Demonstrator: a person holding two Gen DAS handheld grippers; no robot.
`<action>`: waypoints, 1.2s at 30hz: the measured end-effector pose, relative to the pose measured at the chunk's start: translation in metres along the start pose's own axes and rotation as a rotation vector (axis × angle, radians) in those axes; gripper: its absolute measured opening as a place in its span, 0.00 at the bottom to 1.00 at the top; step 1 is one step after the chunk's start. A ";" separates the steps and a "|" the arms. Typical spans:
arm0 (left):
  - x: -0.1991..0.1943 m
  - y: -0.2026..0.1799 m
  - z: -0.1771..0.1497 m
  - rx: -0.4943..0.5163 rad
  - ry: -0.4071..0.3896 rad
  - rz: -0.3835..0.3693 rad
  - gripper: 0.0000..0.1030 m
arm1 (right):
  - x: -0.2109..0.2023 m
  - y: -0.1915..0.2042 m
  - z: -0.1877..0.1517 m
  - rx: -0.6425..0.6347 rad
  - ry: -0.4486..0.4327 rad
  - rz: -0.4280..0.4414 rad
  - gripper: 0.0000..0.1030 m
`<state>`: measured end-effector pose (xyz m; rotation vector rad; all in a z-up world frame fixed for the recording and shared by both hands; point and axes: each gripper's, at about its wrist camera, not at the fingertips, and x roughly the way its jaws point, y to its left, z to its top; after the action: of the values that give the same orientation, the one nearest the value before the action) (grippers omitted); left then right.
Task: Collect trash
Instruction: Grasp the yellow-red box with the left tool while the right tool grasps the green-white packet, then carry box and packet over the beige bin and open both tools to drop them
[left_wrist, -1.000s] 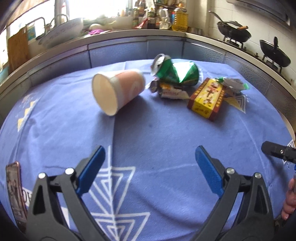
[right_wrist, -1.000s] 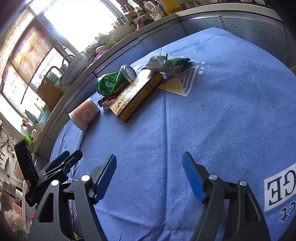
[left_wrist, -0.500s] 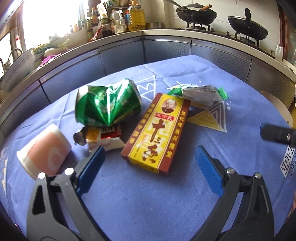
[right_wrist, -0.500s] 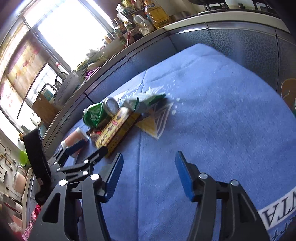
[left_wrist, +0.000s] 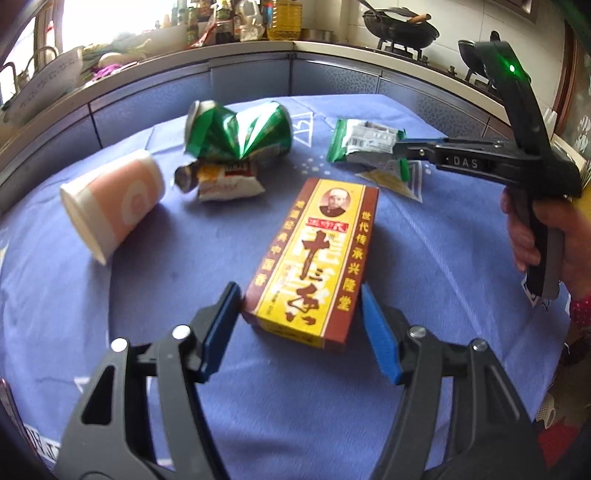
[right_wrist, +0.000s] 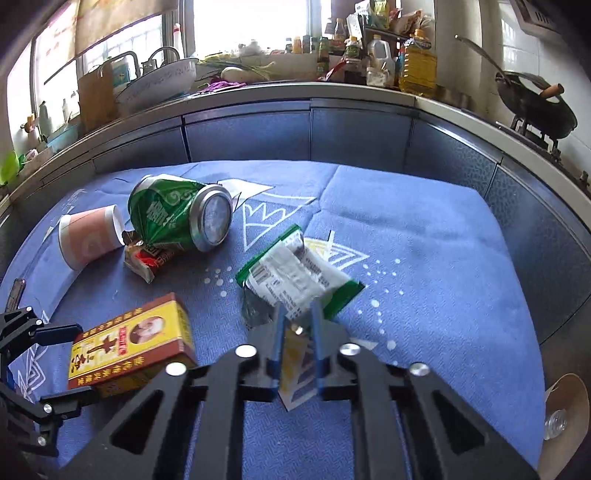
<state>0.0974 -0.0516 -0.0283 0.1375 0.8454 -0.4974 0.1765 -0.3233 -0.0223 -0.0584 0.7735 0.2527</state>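
the right gripper (right_wrist: 295, 325) has just snapped shut on the green and white wrapper (right_wrist: 291, 273), so that bit of trash is caught. the left gripper (left_wrist: 299, 314) has been closing around the yellow box (left_wrist: 314, 258) on the blue cloth (left_wrist: 443, 240), but its fingers do not squeeze it yet. the crushed green can (left_wrist: 236, 133), pink paper cup (left_wrist: 110, 206) and small snack wrapper (left_wrist: 225, 181) lie behind the box. nothing blocks either gripper.

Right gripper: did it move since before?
Yes. The right gripper came forward across the blue tablecloth to the green-and-white wrapper; its jaws have just been closing and now pinch the wrapper's edge.
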 end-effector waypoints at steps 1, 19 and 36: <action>-0.005 0.003 -0.005 -0.013 -0.002 0.000 0.62 | -0.004 -0.002 -0.004 0.027 0.003 0.024 0.02; -0.036 0.009 -0.013 -0.086 -0.042 -0.011 0.61 | 0.005 -0.078 0.002 0.567 -0.042 0.351 0.58; -0.046 -0.066 0.048 0.018 -0.105 -0.221 0.59 | -0.137 -0.171 -0.073 0.635 -0.279 0.183 0.09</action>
<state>0.0738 -0.1072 0.0431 0.0338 0.7575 -0.7138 0.0748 -0.5272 0.0146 0.6377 0.5515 0.1735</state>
